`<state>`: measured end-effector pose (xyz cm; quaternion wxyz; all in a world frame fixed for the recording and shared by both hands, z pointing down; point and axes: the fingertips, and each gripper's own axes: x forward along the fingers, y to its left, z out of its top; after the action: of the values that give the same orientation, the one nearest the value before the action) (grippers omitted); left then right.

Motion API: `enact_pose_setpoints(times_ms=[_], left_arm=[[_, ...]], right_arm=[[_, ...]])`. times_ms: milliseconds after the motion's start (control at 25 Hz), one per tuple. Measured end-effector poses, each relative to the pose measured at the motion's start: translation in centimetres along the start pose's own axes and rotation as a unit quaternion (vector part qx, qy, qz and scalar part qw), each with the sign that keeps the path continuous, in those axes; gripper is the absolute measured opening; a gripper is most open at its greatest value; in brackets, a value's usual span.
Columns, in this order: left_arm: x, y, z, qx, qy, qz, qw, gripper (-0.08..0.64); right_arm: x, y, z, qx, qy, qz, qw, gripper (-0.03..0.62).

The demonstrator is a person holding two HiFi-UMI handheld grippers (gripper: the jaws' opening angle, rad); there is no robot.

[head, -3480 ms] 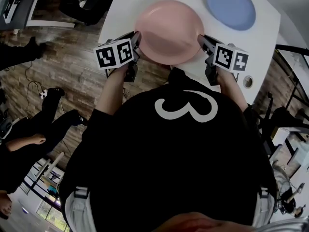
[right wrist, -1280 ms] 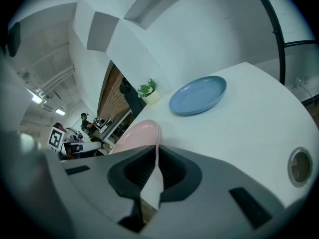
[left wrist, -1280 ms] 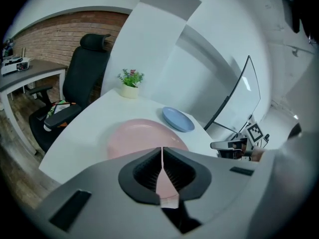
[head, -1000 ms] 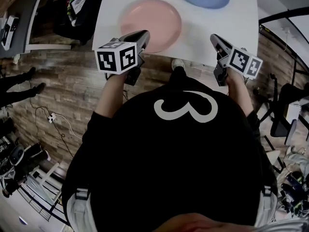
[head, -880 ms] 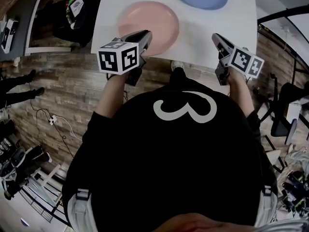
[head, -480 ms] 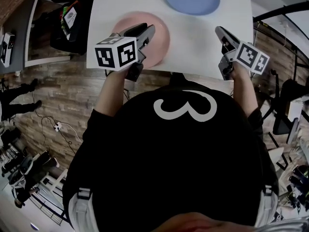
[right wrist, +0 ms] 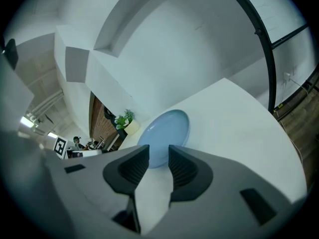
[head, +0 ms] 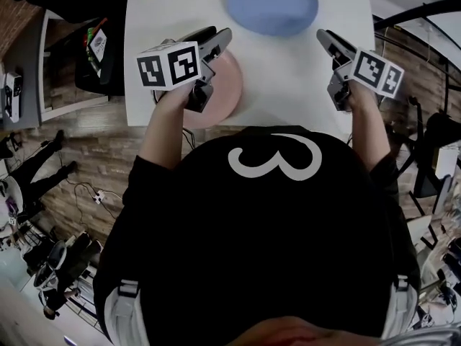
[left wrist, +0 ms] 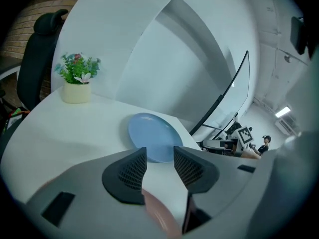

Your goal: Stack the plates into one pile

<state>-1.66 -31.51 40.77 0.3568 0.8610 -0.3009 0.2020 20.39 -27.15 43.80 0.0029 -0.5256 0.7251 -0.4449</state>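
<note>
The scene is a white table (head: 288, 85) in a bright room with pale walls. The floor (head: 101, 150) around the table is of wood planks, and a strip of brick wall (head: 9, 20) shows at the far left of the head view.

The left gripper (head: 218, 40) hangs over the pink plate (head: 225, 96), which lies flat on the table close to the edge nearest to the person. Its jaws have just been opening and now stand apart. In the left gripper view the pink rim shows low under the gap, but the pads do not touch it and nothing is held. Ahead of this gripper and a little to its right the blue plate (head: 272, 4) lies on the table, apart from the pink one.

The right gripper (head: 324, 37) is over bare table, well apart from the pink plate. Its jaws also have just been opening. They stand apart with only the white surface between them, so it holds nothing. The blue plate is ahead of it and a little to its left, near but not touching.

Beyond the blue plate, ahead and to the left of the left gripper, a small potted plant (left wrist: 77, 81) stands on the far part of the table. A black office chair (left wrist: 37, 54) stands behind the table on that side. A black curved frame (right wrist: 264, 49) rises beside the table, to the right of the right gripper. Left of the left gripper, a low shelf (head: 72, 56) with small things stands on the floor. Other people (head: 36, 171) are on the floor farther to that side.
</note>
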Motion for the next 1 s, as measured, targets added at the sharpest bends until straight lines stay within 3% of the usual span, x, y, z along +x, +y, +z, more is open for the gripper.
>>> enact_pose_setpoints(times_ms=[240,560,720,1000], left_arm=[[3.1,2.2,1.5,-0.044,0.007,0.008,0.999,0.163],[6.7,5.2,2.4,-0.063,0.031,0.027,0.9972,0.161],[8.9,6.5,2.2,-0.094,0.038,0.03,0.9944,0.161],[10.9,7.9,2.2,-0.091,0.059,0.042,0.9932,0.16]], right_arm=[[2.1,-2.3,1.4,0.01,0.013,-0.011,1.0,0.121],[4.8,-4.8,1.8,0.049,0.03,-0.025,0.998,0.121],[6.3,-5.9,1.4,0.059,0.041,-0.038,0.997,0.121],[7.8,-7.1,1.1,0.075,0.049,-0.053,0.995,0.121]])
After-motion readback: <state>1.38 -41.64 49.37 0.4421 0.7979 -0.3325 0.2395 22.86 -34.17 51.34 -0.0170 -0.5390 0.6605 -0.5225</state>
